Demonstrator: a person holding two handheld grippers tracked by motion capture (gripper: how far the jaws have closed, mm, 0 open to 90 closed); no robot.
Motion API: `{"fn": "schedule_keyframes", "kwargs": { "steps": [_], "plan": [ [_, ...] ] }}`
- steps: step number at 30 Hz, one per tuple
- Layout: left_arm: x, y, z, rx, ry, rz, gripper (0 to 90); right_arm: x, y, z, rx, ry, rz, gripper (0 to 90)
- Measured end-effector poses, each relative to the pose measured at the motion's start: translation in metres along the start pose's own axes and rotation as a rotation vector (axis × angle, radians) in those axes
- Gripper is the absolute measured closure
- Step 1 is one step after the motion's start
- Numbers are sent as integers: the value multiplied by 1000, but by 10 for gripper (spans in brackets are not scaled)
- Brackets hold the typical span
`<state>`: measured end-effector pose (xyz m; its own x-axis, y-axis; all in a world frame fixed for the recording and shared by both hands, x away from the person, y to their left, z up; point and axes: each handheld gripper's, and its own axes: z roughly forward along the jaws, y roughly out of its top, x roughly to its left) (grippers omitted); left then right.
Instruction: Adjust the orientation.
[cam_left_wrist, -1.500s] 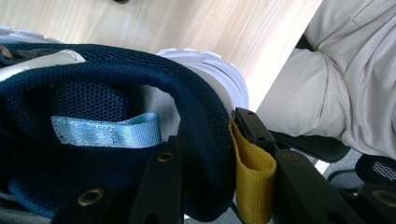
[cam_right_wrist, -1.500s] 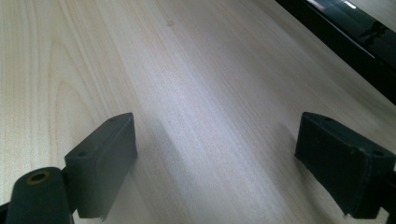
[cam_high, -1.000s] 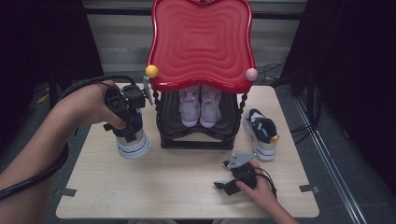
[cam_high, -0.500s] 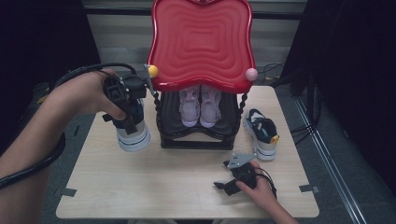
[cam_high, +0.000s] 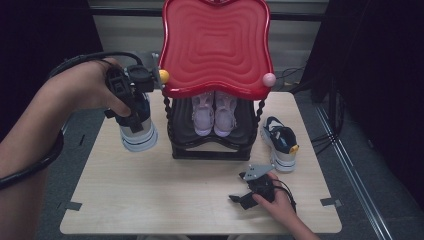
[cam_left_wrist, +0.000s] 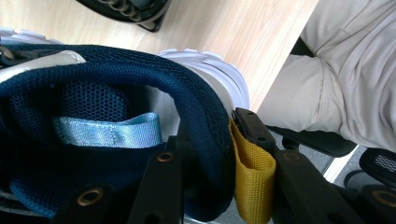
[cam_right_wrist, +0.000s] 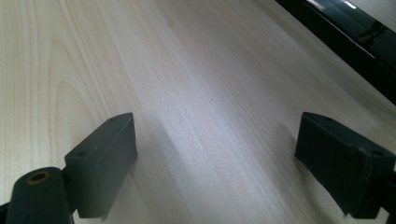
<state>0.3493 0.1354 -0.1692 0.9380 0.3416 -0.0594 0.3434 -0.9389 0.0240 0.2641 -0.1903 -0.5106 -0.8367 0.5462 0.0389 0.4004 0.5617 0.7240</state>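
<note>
Your left gripper (cam_high: 131, 107) pinches the blue sneaker's (cam_high: 136, 131) heel collar, up off the table (cam_high: 165, 200) beside the shoe rack (cam_high: 212, 147) | Your right gripper (cam_high: 250, 192) rests on the table, jaws spread wide, holding nothing.

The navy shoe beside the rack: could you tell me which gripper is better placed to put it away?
Left. The left gripper grips the navy shoe by its heel collar, beside the rack. The right gripper rests open on the table.
</note>
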Motion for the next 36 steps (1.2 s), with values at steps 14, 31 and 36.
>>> {"fn": "schedule_keyframes", "kwargs": {
  "steps": [14,31,36],
  "plan": [
    [2,4,-31,-28,57,-17,725,0,0,0,0,0,0,117],
    [2,8,-63,-61,98,-26,723,0,0,0,0,0,0,117],
    [2,11,-71,-69,115,-19,723,0,0,0,0,0,0,117]
  ]
}}
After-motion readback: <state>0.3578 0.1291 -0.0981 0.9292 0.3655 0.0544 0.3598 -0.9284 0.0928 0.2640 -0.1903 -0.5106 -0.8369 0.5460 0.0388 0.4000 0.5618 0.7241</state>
